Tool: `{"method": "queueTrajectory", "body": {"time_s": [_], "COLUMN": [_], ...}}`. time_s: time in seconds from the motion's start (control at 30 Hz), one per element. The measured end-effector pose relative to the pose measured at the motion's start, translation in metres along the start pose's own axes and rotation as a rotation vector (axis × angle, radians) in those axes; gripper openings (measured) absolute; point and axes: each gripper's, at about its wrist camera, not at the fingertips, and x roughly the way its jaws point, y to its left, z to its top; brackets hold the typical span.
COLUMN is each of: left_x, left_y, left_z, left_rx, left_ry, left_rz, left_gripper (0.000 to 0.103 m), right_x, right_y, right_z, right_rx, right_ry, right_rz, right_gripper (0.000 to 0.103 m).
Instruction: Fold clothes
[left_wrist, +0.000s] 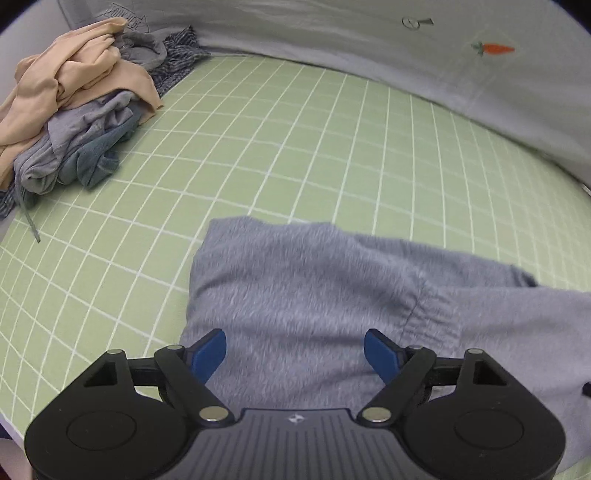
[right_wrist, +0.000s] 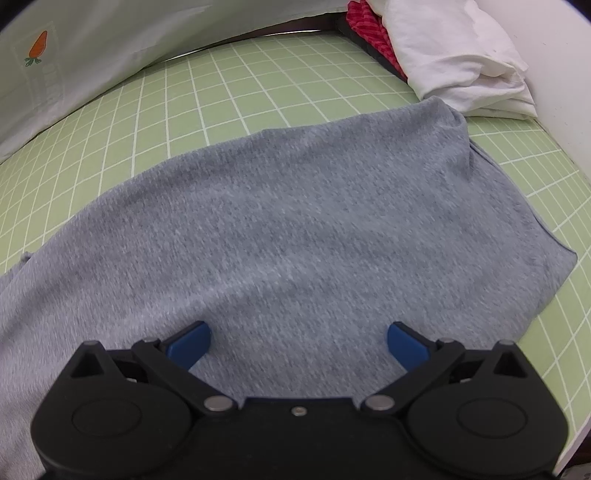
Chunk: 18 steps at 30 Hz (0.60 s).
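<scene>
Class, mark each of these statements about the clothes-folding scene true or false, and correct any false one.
1. Both grippers, left gripper and right gripper, stand open over the grey knitted garment. True.
2. The bed sheet is plain blue. False: it is light green with a white grid.
3. A heap of unfolded clothes, topped by a peach piece, lies in the left wrist view. True.
4. The folded white cloth lies on top of the grey garment. False: it lies beside it, at its far corner.
5. An orange carrot motif marks the pale fabric. True.
</scene>
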Motion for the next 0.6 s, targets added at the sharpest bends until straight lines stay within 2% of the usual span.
{"method": "queueTrajectory", "body": {"time_s": [0.07, 0.13, 0.2, 0.33, 0.47, 0.6], "left_x": [0.006, 0.012, 0.02, 0.026, 0.033, 0.038], "left_y": [-0.008, -0.016, -0.028, -0.036, -0.037, -0.031], "left_z": [-0.008, -0.015, -0.019, -0.018, -0.018, -0.015], "left_rx": [0.031, 0.065, 0.128, 0.179, 0.17, 0.136], "left_ry": [0.031, 0.063, 0.088, 0.097, 0.138, 0.171], "left_rz": [-0.014, -0.025, 0.002, 0.018, -0.007, -0.026], "left_gripper": [0.082, 0.087, 0.092, 0.101, 0.103, 0.103], "right_x": [0.0, 0.0, 0.0, -0.001, -0.007, -0.004], "right_y": [0.0, 0.0, 0.0, -0.003, -0.016, -0.043], "right_z": [0.0, 0.0, 0.0, 0.001, 0.007, 0.022], "right_rx": [-0.002, -0.002, -0.008, -0.031, -0.037, -0.048], "right_ry": [0.001, 0.0, -0.002, -0.014, -0.076, -0.125], "right_rz": [0.001, 0.001, 0.005, 0.028, 0.05, 0.033], "right_gripper": [0.103, 0.103, 0.103, 0.103, 0.103, 0.103]}}
